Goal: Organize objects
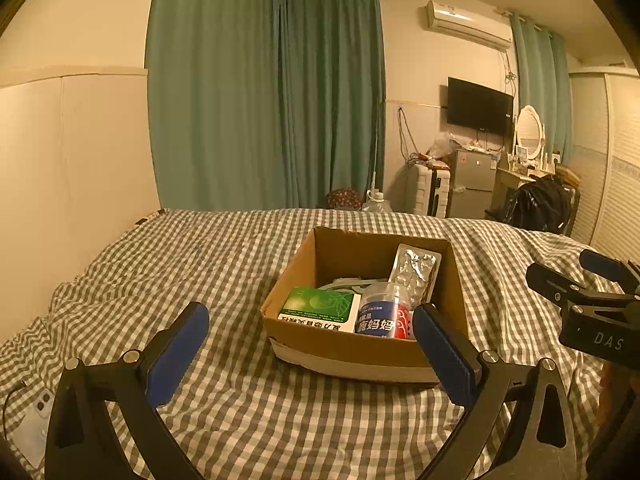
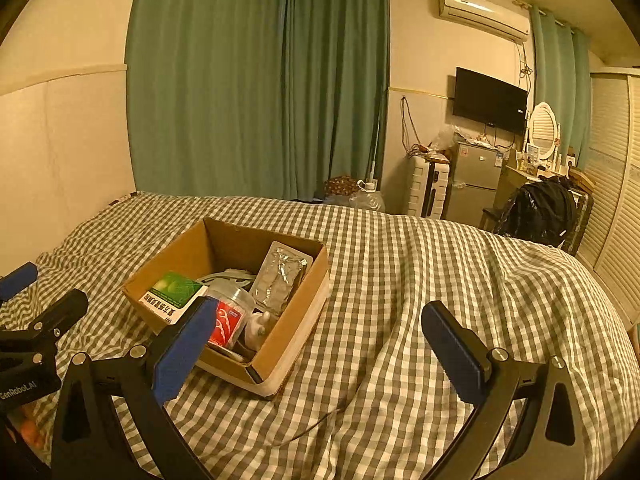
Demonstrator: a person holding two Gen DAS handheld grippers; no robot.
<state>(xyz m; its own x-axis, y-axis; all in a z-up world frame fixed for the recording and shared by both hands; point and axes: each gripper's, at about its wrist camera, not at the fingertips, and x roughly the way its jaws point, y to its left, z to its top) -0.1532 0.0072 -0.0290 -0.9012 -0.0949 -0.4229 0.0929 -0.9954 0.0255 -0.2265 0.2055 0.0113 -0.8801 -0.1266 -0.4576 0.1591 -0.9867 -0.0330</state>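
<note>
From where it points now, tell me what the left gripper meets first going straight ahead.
Probably the cardboard box: the left gripper, open and empty, faces its near wall. Depth is unclear.

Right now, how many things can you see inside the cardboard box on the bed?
4 clearly: a green medicine box at the near left, a clear jar beside it, a foil blister pack leaning on the right wall, a pale item behind. More may be hidden.
</note>
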